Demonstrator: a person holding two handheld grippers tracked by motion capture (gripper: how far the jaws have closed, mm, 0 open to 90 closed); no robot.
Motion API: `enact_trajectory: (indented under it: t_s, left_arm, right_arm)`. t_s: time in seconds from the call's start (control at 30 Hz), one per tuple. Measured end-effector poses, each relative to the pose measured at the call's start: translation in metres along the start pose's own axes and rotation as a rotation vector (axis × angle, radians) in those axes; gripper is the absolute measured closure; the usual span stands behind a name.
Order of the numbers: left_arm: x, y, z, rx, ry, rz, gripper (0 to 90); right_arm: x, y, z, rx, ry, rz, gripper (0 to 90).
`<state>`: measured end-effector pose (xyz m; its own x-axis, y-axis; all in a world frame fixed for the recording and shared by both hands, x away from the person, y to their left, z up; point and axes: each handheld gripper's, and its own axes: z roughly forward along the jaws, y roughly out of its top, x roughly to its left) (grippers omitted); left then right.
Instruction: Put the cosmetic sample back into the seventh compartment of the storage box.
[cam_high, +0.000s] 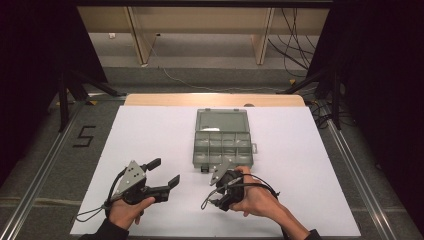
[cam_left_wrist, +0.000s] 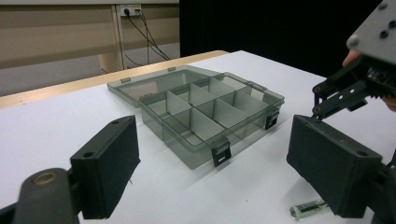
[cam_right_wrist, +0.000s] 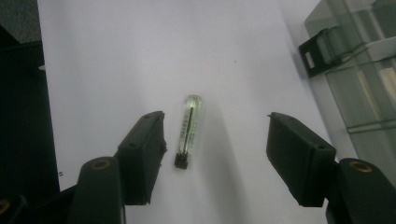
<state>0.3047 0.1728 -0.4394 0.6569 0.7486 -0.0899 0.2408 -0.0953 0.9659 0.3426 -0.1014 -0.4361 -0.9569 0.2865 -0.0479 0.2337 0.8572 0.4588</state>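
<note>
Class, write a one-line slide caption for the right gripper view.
Right gripper poised with open jaws either side of a small clear tube lying on the white table, beside the organiser box.

a white sheet (cam_high: 150, 150) covers the wooden table (cam_high: 215, 99), whose bare far edge shows beyond it. the floor (cam_high: 60, 165) is grey carpet, with a black "5" (cam_high: 83, 136) taped on it off the table's left edge. black curtains (cam_high: 30, 60) hang at both sides. a pale wooden bench (cam_high: 200, 20) stands behind, with cables (cam_high: 295, 45) trailing under it.
</note>
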Motion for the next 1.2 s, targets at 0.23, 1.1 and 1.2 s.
enact_trajectory:
  t_s: [0.23,1.1,1.2]
  left_arm:
    - [0.0,0.0,0.0,-0.001,0.0,-0.002,15.9]
    - [0.0,0.0,0.0,-0.004,-0.003,-0.011,15.9]
    - [0.0,0.0,0.0,-0.007,-0.004,-0.007,15.9]
  right_arm:
    - [0.001,0.006,0.014,0.076,0.037,-0.012,46.1]
    - [0.005,0.018,0.037,0.183,0.053,-0.005,78.5]
    - [0.005,0.018,0.037,0.196,0.034,-0.04,80.9]
